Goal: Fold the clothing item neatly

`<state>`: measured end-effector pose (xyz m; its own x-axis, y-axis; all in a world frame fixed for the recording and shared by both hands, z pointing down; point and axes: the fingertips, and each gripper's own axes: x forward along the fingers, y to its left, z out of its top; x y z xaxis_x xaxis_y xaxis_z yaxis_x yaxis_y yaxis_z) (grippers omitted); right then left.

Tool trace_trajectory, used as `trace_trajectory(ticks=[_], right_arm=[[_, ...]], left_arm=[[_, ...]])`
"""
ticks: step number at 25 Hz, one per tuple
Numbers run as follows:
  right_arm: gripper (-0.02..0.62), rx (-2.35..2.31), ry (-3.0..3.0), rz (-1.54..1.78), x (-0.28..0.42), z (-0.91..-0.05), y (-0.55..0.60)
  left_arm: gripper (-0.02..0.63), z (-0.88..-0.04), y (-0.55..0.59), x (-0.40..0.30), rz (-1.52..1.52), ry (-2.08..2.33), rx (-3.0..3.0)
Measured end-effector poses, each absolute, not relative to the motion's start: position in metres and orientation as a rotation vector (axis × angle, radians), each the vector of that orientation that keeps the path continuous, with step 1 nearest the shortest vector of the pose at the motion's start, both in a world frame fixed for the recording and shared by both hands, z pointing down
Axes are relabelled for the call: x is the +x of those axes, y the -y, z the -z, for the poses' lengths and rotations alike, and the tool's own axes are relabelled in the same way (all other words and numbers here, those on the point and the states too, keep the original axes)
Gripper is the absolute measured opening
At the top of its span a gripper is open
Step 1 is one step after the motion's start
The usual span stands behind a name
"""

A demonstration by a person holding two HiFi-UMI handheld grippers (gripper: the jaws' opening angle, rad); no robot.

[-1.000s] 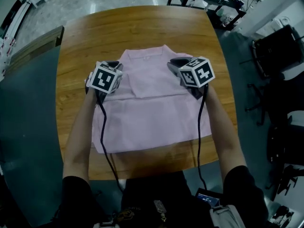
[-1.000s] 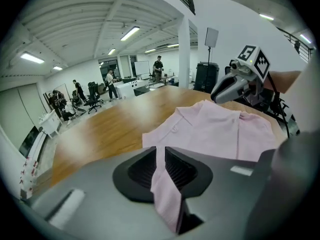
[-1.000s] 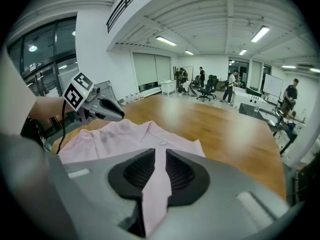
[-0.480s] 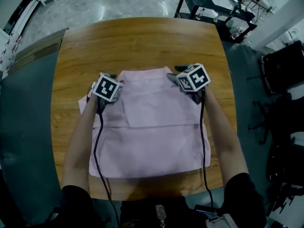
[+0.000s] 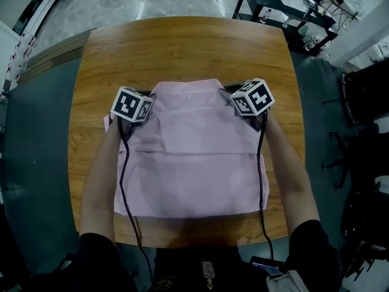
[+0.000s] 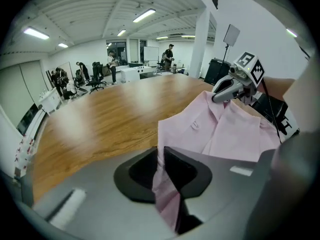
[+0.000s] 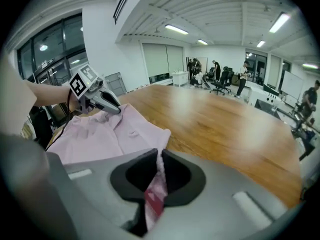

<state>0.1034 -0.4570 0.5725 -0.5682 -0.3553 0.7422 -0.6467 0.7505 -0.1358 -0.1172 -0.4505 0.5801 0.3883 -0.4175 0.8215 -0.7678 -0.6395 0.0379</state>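
From the left: the left gripper (image 6: 161, 156) has just been closing and now pinches one shoulder of the pink shirt (image 5: 188, 157), which lies flat on the wooden table (image 5: 182, 47). The right gripper (image 7: 159, 160), also just closed, pinches the other shoulder. My forearms (image 5: 100, 181) reach over the cloth with both grippers tilted down and cables (image 5: 124, 181) trailing across it; a black trolley (image 5: 276, 5) stands beyond the far right corner.

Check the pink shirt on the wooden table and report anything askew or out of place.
A small flap of fabric pokes out at the left edge of the pink shirt, near the shoulder; the right side shows none. Otherwise the shirt lies flat on the wooden table, with nothing spilled or visibly damaged.
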Motion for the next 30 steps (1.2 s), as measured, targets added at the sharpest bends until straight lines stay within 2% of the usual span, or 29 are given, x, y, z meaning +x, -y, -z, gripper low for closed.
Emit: trace_trajectory(ticks=[9, 17, 30], right_arm=[[0.026, 0.902, 2.308, -0.377, 0.096, -0.471, 0.389], [0.026, 1.012, 2.329, -0.29, 0.1, -0.42, 0.268], [0.028, 1.083, 2.299, -0.232, 0.099, -0.471, 0.12]], left_arm=[[0.051, -0.475, 0.384, -0.127, -1.105, 1.106, 2.433], [0.051, -0.425, 0.272, -0.128, -1.113, 1.098, 2.615], [0.054, -0.485, 0.108, -0.128, -1.407, 1.059, 2.669]])
